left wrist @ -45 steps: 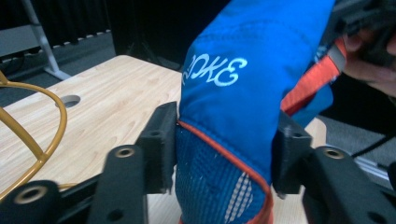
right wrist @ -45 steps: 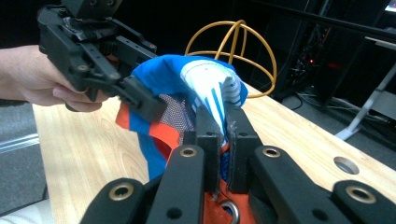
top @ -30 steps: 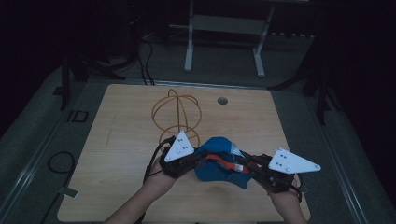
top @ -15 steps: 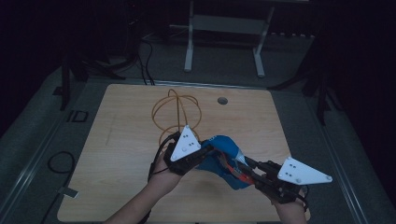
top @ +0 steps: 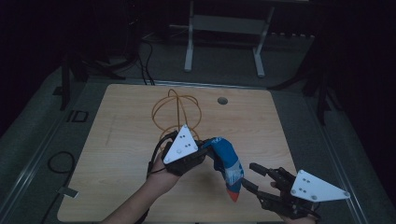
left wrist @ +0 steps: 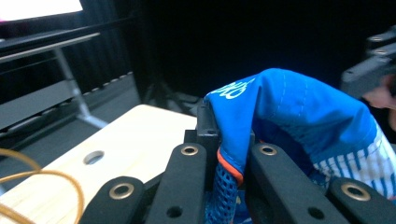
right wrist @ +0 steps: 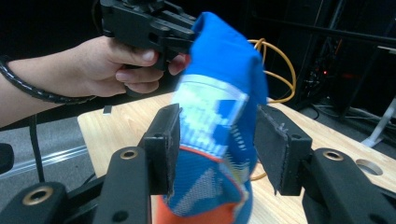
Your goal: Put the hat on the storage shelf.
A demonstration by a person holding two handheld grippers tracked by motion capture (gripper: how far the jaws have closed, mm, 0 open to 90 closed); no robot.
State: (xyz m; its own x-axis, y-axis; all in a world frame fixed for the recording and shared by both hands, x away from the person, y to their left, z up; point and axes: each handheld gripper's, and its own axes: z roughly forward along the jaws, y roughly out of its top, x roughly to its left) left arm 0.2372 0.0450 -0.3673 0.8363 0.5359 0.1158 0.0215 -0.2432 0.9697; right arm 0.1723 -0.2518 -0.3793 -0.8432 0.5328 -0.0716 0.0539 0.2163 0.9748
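Jaws of left gripper (left wrist: 233,154) clamped on blue cloth (top: 227,161), orange-edged mesh hem pinched between the two black pads in left gripper view. Jaws of right gripper (right wrist: 217,144) spread wide, one pad either side of the hanging cloth; left pad touching or nearly touching the fabric, right pad standing clear of it with a visible gap. No grip there.

Cloth off the table (top: 121,140), hanging from the left gripper (top: 205,151) and draping down and to the right in high view, lower end showing white-and-blue stripes and an orange tip. Tip close to the right gripper (top: 252,176), just above the near part of the table. In right gripper view, blue upper fold at top, striped patch in the middle, orange band at the bottom between the jaws.

Left hand (top: 161,170) raised above the table near its middle, forearm coming in from the bottom edge at a slant, grey three-cornered plate on top tilted toward the camera. Same hand (right wrist: 119,65) seen in right gripper view wrapped round the gripper's handle, fingers curled, black cable looping round the wrist.

Right gripper low at the near right corner of the table, plate pointing right, jaws aimed left and up toward the cloth.

Orange wire frame (top: 176,109) standing on the table behind the left gripper, apart from the cloth. Round hole (top: 222,100) in the table farther back.
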